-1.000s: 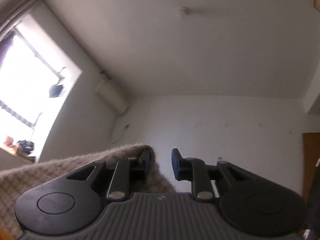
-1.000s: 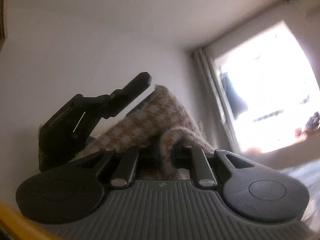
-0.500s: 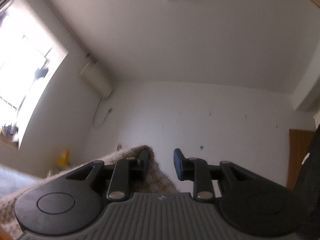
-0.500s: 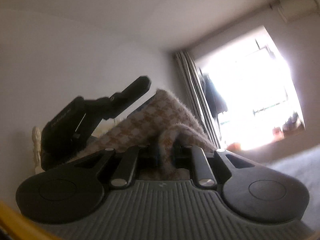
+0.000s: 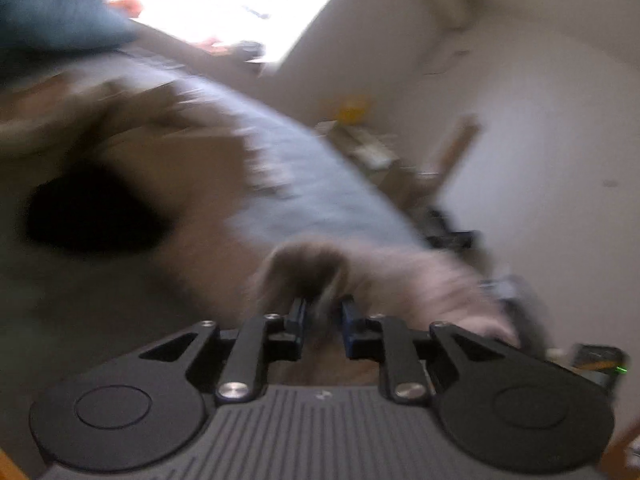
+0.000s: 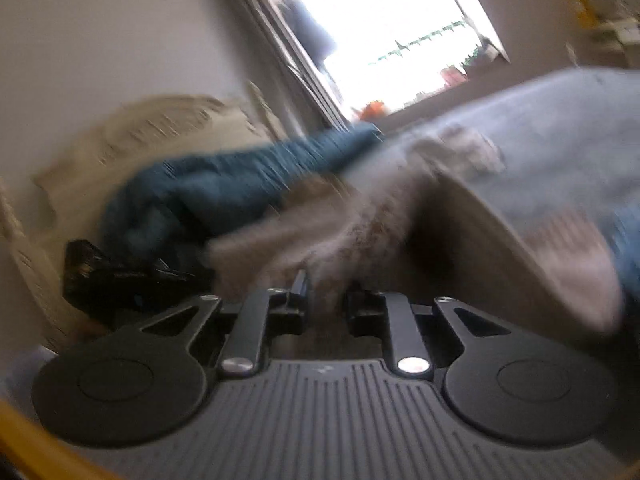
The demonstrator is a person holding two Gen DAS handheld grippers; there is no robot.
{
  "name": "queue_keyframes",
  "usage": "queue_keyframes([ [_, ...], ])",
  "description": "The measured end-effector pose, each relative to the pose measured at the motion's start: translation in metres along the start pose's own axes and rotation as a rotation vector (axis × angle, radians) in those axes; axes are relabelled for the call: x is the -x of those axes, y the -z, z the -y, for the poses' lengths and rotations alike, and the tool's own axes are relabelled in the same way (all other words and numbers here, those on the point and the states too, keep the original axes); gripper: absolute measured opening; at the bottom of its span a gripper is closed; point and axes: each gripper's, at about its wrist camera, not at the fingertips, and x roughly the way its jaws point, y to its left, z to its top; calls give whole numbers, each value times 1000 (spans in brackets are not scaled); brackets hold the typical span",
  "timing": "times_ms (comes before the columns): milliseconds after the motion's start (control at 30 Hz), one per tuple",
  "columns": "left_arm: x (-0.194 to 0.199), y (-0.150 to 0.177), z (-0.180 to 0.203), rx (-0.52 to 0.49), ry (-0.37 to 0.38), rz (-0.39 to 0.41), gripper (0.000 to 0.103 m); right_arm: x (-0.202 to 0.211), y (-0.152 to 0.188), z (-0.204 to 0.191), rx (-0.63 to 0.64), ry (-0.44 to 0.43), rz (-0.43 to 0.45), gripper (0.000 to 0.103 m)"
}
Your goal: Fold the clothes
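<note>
Both views are smeared by fast motion. A fuzzy beige checked garment (image 5: 372, 268) bunches just ahead of my left gripper (image 5: 323, 314), with cloth between the narrow-set fingers. In the right wrist view the same garment (image 6: 360, 220) runs from my right gripper (image 6: 326, 294), also closed on a fold, out over the bed. The black left gripper (image 6: 104, 276) shows at the lower left of that view, low by the headboard. Most of the garment's outline is lost in blur.
A bed with a grey-blue sheet (image 5: 320, 184) lies below both grippers. A dark teal blanket (image 6: 224, 184) is heaped near a cream headboard (image 6: 120, 136). A bright window (image 6: 392, 28) is behind. Clutter and a wooden piece (image 5: 456, 148) stand by the far wall.
Both grippers have swung down from facing the ceiling and walls to facing the bed, carrying the garment with them. The cloth now trails toward the sheet.
</note>
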Motion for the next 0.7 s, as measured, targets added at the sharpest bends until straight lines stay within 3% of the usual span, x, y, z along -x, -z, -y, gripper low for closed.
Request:
queue_keyframes([
  [100,-9,13,-38,-57,-235,-67,19,16,28,1,-18,68,-41,20],
  [200,6,31,-52,-58,-365,-109,18,36,54,-2,-55,81,-67,20],
  [267,34,34,-30,-89,-361,-44,20,43,64,-10,-43,80,-71,20],
  [333,43,15,7,-192,-320,50,30,32,51,-19,-21,37,-70,20],
  [400,44,-4,49,-304,-245,103,62,26,44,-28,19,-24,-59,21],
  [433,42,-11,70,-352,-202,115,70,18,43,-36,28,-60,-57,21],
  [500,33,-16,109,-430,-125,93,95,-4,43,-52,9,-145,-69,21],
  [600,-1,-9,168,-559,-35,1,99,-29,45,-67,-1,-213,-82,21],
  [700,-49,12,198,-724,-63,-108,99,-41,50,-77,-17,-250,-92,23],
])
